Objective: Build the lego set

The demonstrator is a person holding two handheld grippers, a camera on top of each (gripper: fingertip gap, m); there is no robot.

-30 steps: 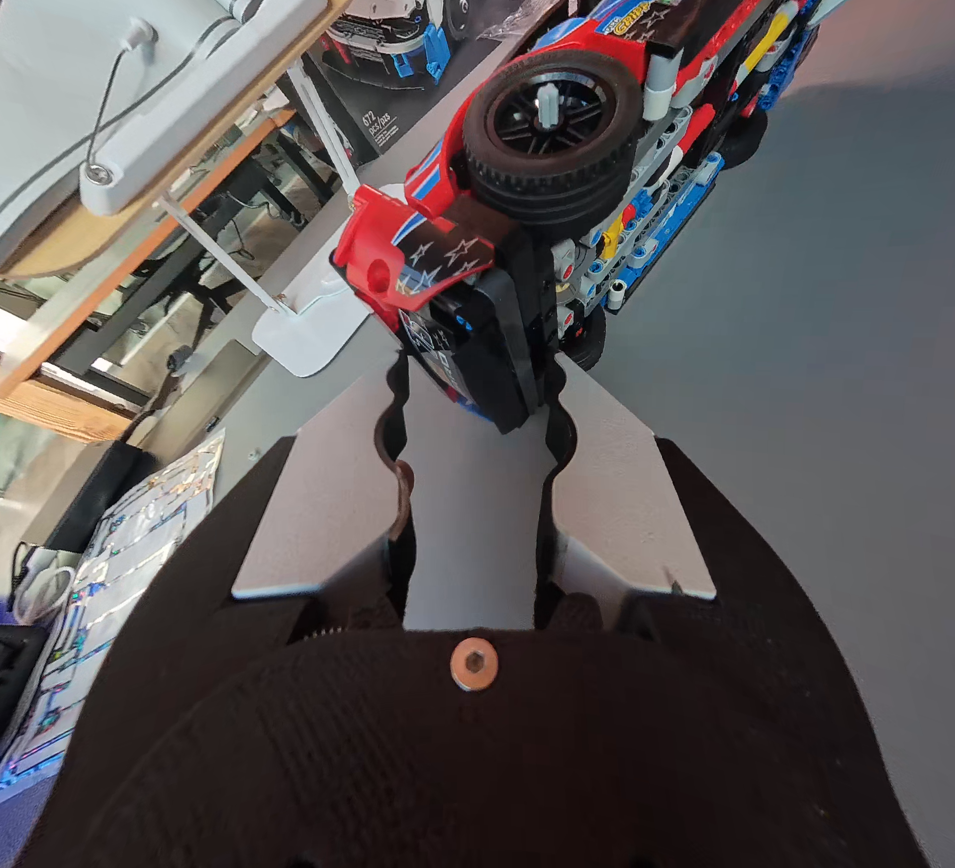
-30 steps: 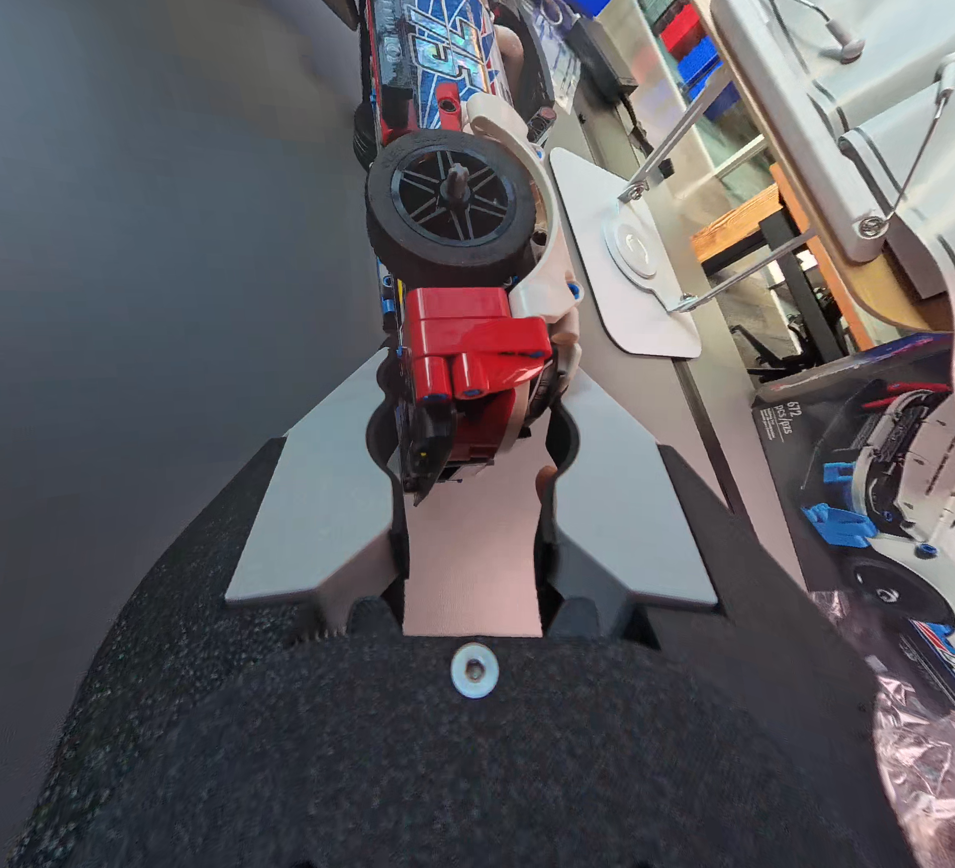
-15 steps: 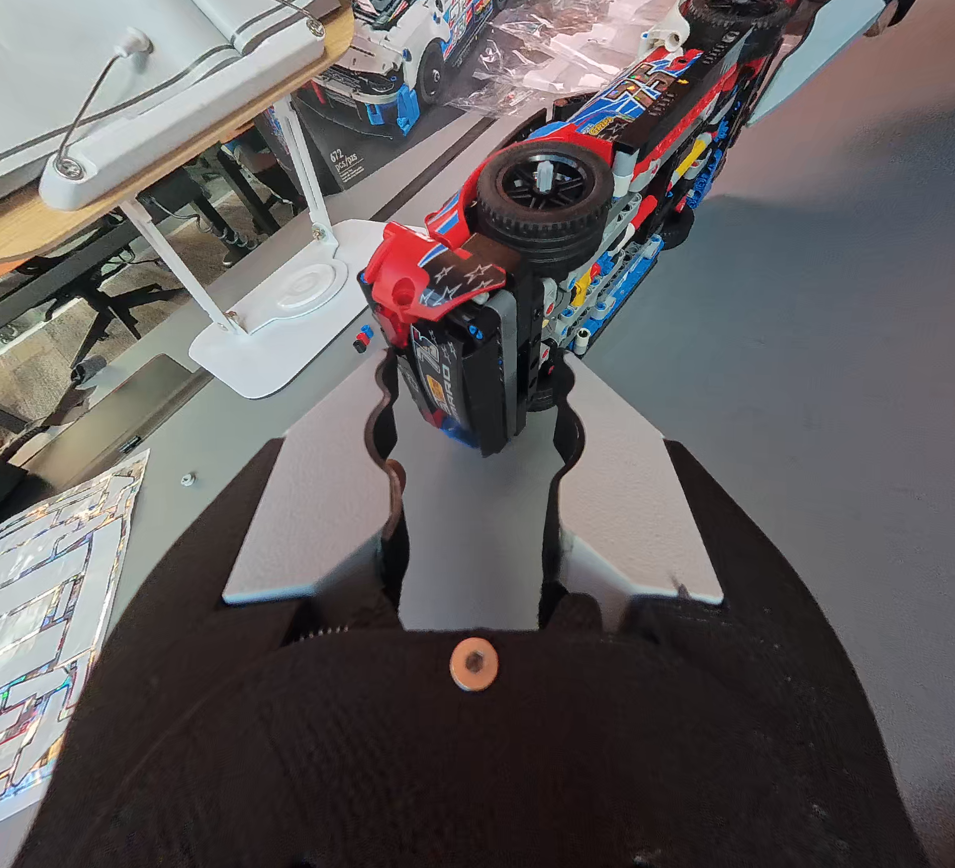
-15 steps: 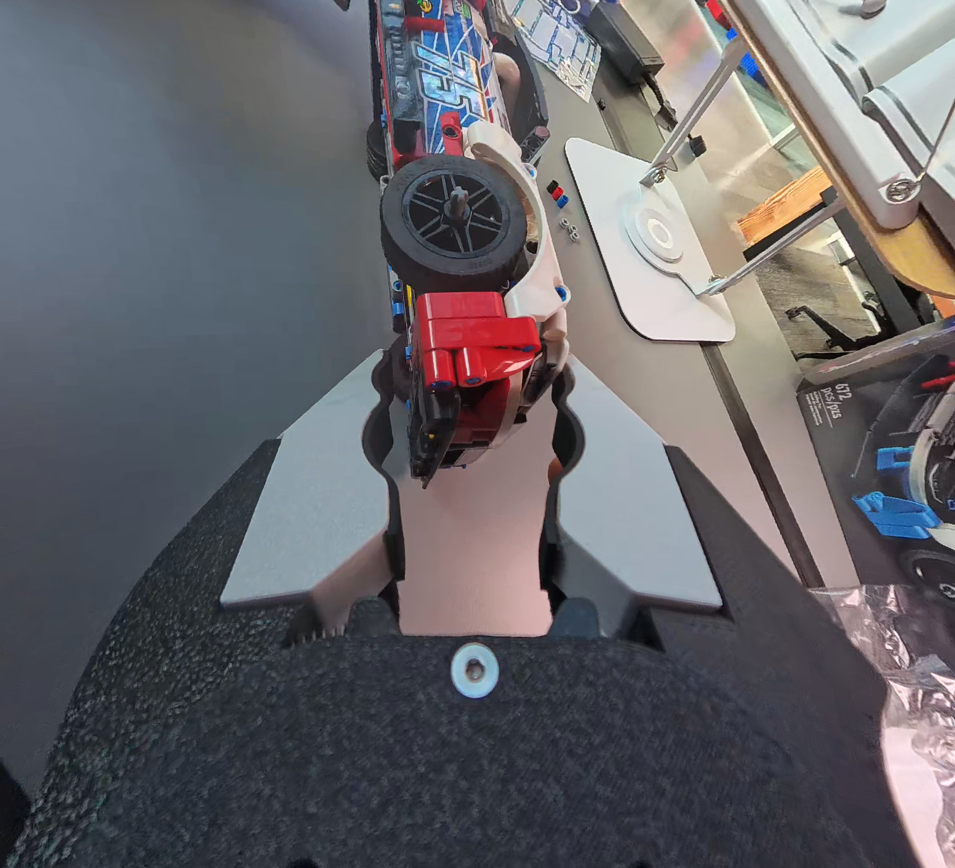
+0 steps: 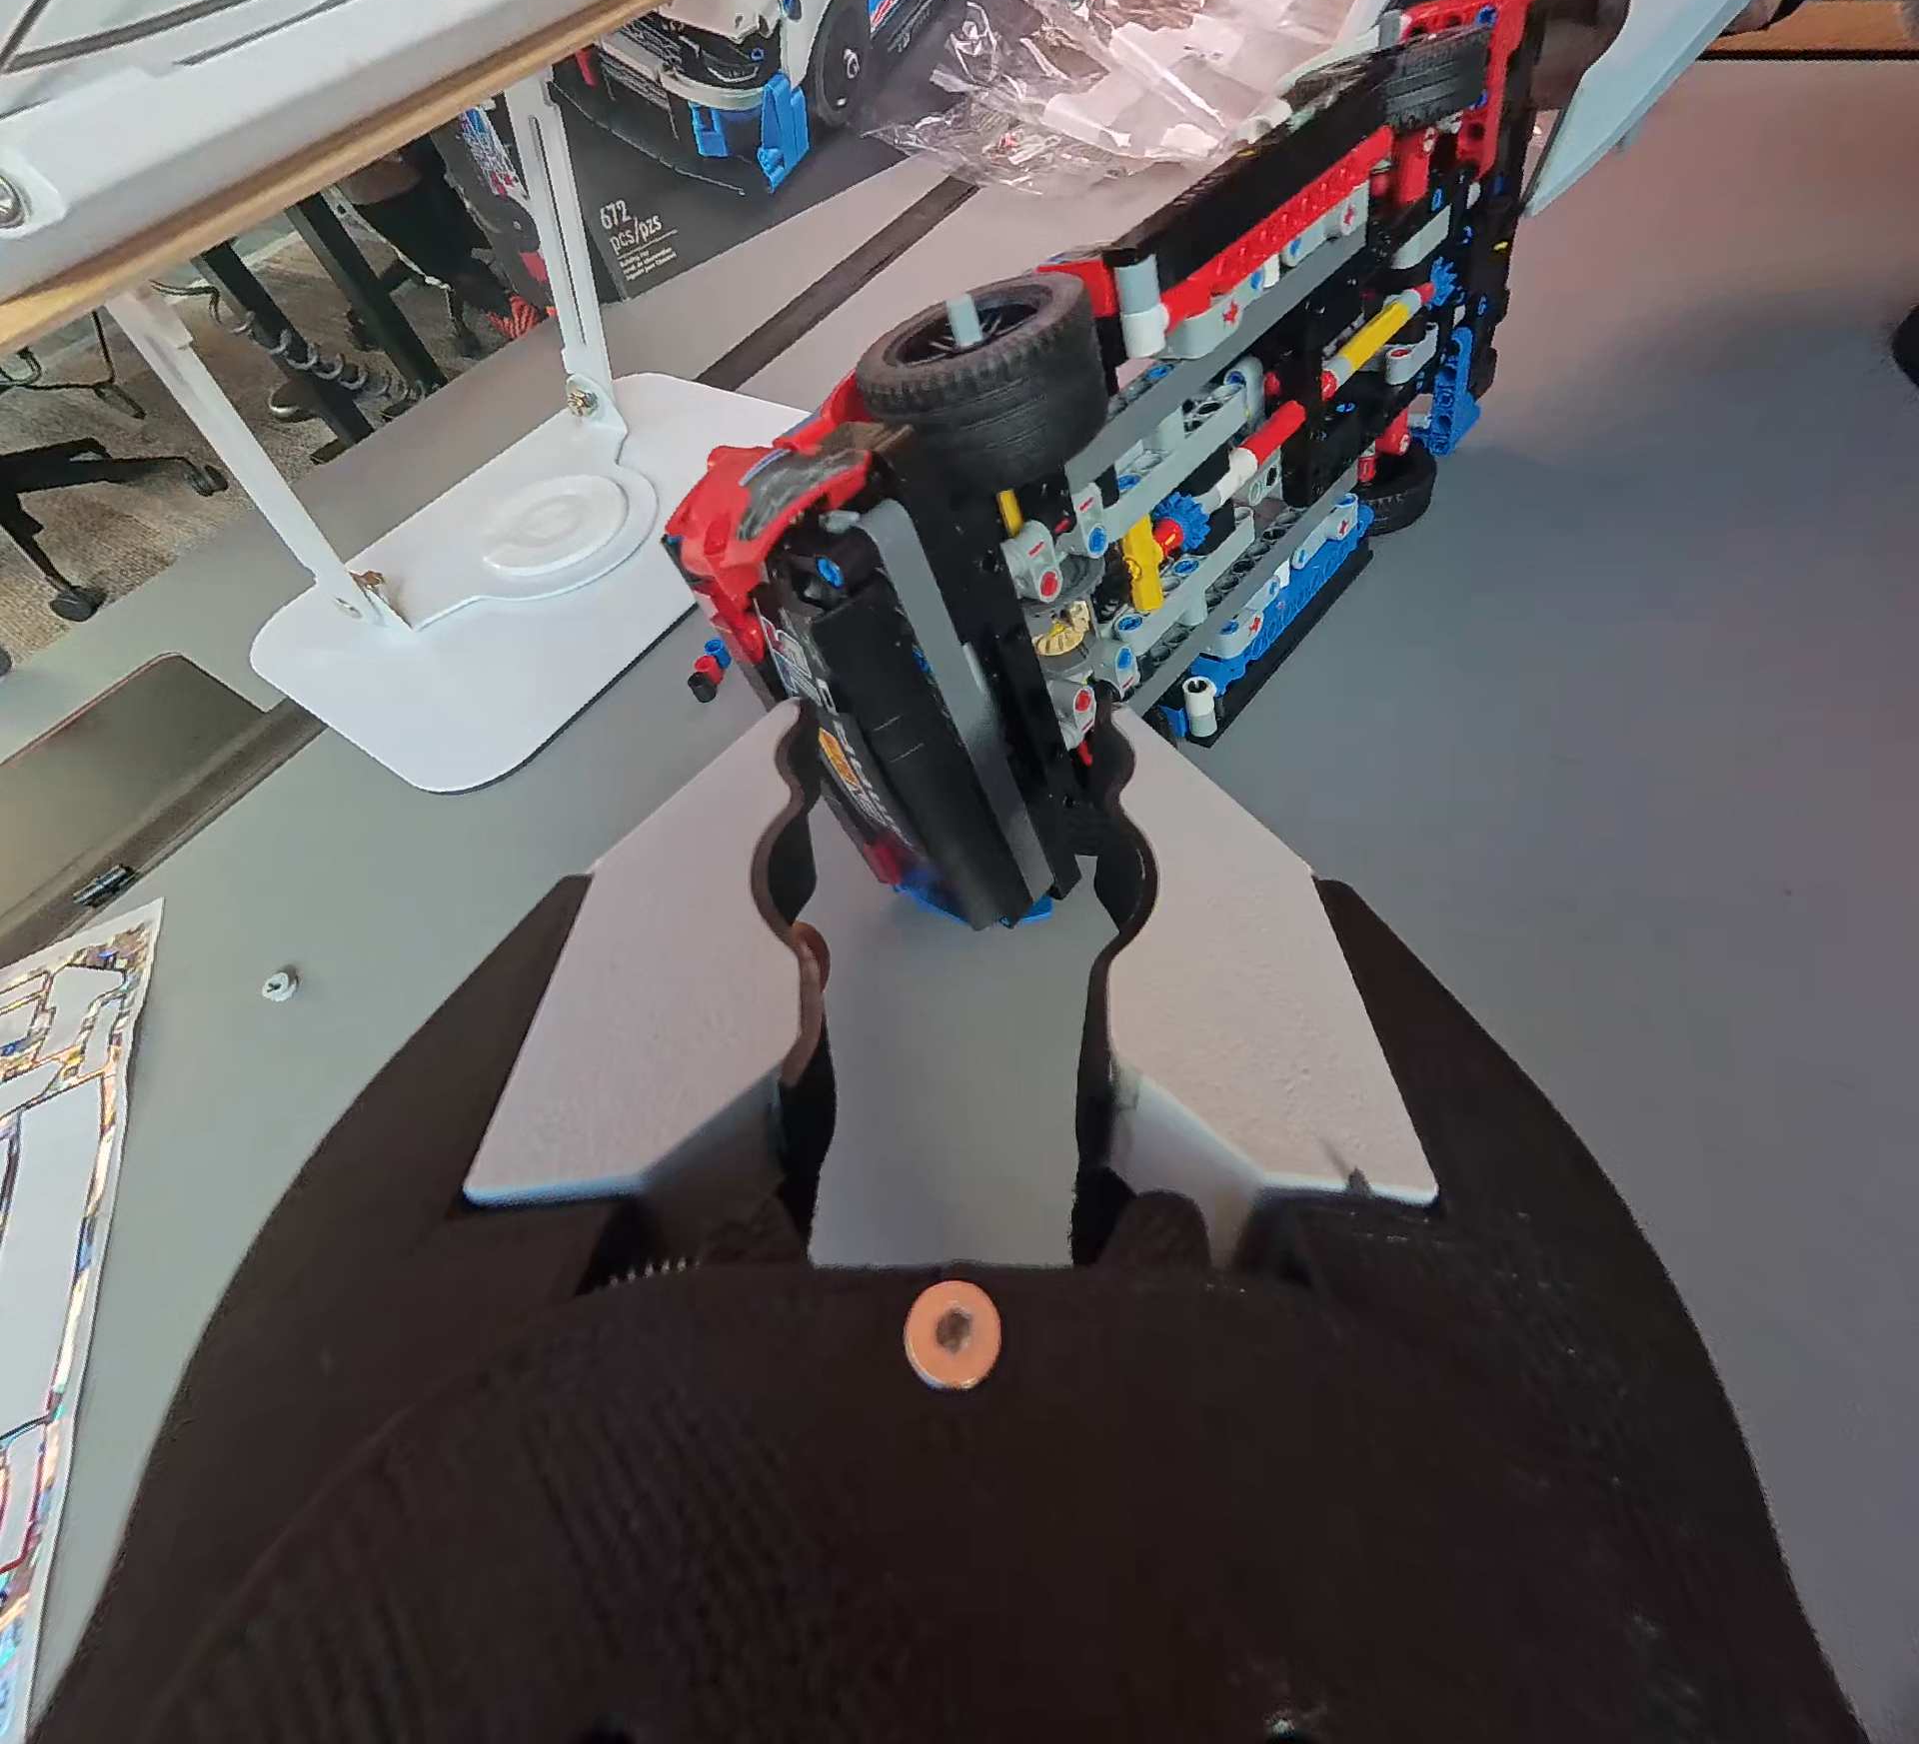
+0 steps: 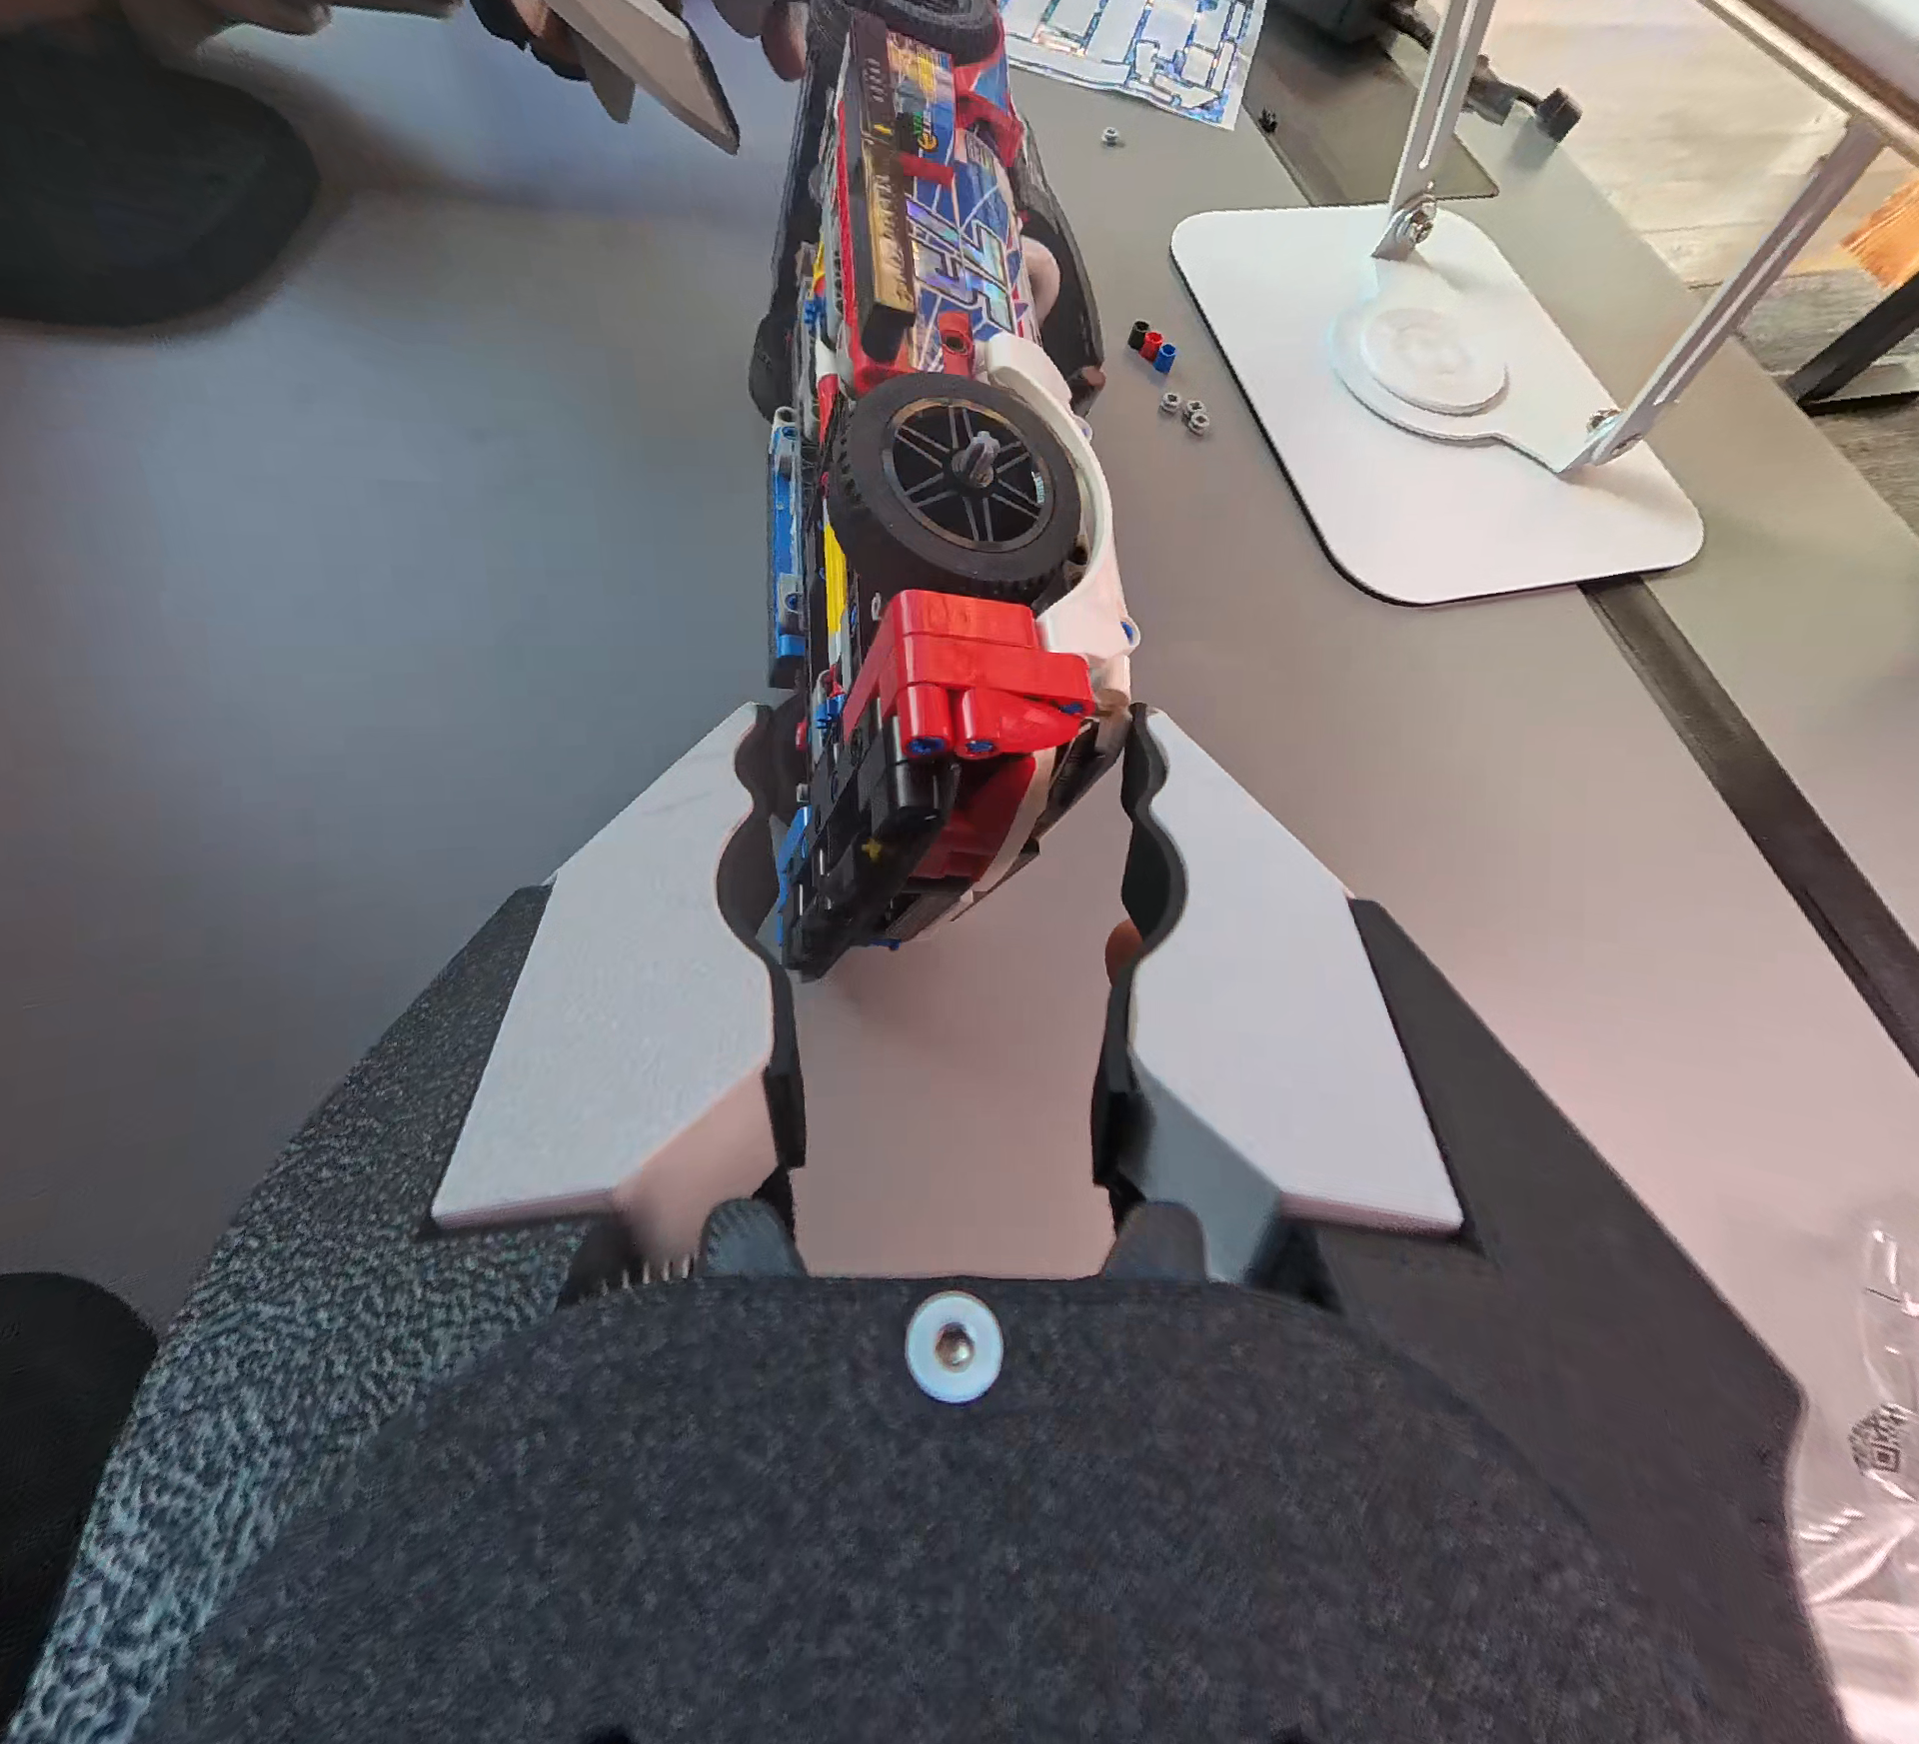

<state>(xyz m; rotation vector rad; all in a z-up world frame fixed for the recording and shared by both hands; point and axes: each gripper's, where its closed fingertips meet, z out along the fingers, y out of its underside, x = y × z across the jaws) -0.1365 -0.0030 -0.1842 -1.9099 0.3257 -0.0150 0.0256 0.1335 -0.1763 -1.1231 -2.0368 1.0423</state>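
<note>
Left wrist view shows one lego car (image 5: 1090, 552) turned on its side on the grey table (image 5: 1610, 863), its underside of grey beams, yellow axles and blue gears facing the camera. The left gripper (image 5: 950, 728) pinches the car's front end, both fingers pressed against the black bumper section. Three wheels can be counted from this side: one large tire (image 5: 987, 386) uppermost near the front, one at the far upper end, and one partly hidden low against the table; the fourth cannot be seen. At the far end the right gripper (image 5: 1537, 2) closes around the rear. Right wrist view shows that same right gripper (image 6: 940, 728) clamping the rear, with a red block (image 6: 966, 677) and white arch (image 6: 1090, 531) sitting between its fingers, and two wheels along the top side. The left gripper (image 6: 727, 12) appears farther off at the front. Just beside the car lie three small pins (image 6: 1151, 341), black, red and blue, in a row, and three small grey nuts (image 6: 1184, 411) near them. One white stand base (image 6: 1433, 407) sits to the side, one sticker sheet (image 6: 1122, 12) lies beyond, and one box (image 5: 810, 33) with clear plastic bags (image 5: 1142, 12) rests at the table edge.
</note>
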